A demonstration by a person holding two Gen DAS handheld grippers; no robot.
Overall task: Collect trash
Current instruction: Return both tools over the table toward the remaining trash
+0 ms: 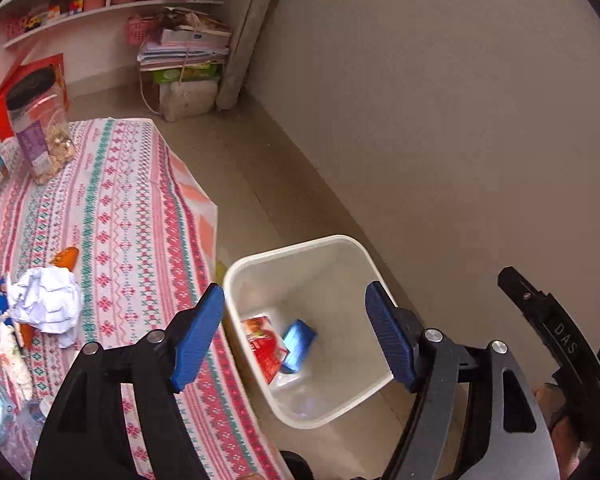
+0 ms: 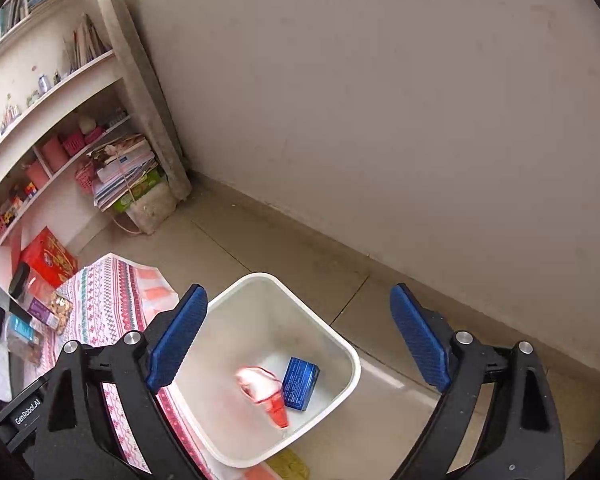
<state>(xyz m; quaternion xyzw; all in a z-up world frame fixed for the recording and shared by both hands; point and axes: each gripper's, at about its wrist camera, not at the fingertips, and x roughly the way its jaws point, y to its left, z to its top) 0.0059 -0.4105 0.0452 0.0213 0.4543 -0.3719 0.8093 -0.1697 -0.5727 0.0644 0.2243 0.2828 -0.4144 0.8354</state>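
both views look down on a white bin (image 1: 350, 248) standing on the floor just beside the cloth-covered desk (image 1: 132, 200). left hand-held gripper (image 1: 296, 336): blue fingers spread wide and released, nothing between them, poised above the bin. right hand-held gripper (image 2: 300, 344): likewise spread and released, above the same bin (image 2: 342, 344). inside the bin lie a red wrapper (image 1: 265, 346) and a blue box (image 1: 298, 344), touching each other; in the right wrist view the red wrapper (image 2: 262, 390) appears blurred beside the blue box (image 2: 300, 383). on the desk, well apart from the bin, rest a crumpled white paper (image 1: 46, 300), an orange scrap (image 1: 66, 258) and a clear jar with a black lid (image 1: 40, 128).
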